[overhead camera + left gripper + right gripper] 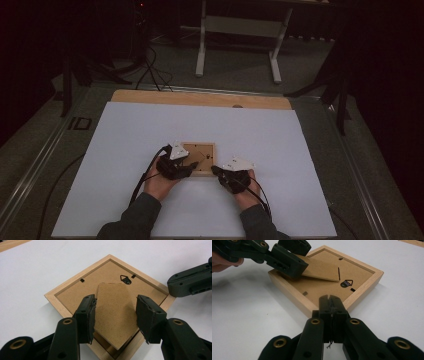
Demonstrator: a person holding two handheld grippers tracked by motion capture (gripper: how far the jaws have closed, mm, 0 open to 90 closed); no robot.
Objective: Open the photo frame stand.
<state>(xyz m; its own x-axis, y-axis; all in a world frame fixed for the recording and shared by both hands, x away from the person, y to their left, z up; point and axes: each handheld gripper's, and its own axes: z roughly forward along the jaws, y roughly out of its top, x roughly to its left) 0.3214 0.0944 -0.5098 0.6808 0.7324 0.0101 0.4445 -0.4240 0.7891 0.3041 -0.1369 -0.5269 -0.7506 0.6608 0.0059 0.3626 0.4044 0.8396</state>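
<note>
Both forearms enter from the bottom edge of the high view, sleeved, hands low and near each other. Left tongs (115, 315): jaws apart, one pad each side, pointing forward and down. Right tongs (329, 305): jaws pressed together, tips level and forward, angled toward the left tongs, the two well apart.

Dim room; grey floor (235, 75), white desk frame (240, 25) behind.

Frame's (75, 290) near corner perhaps hidden
</note>
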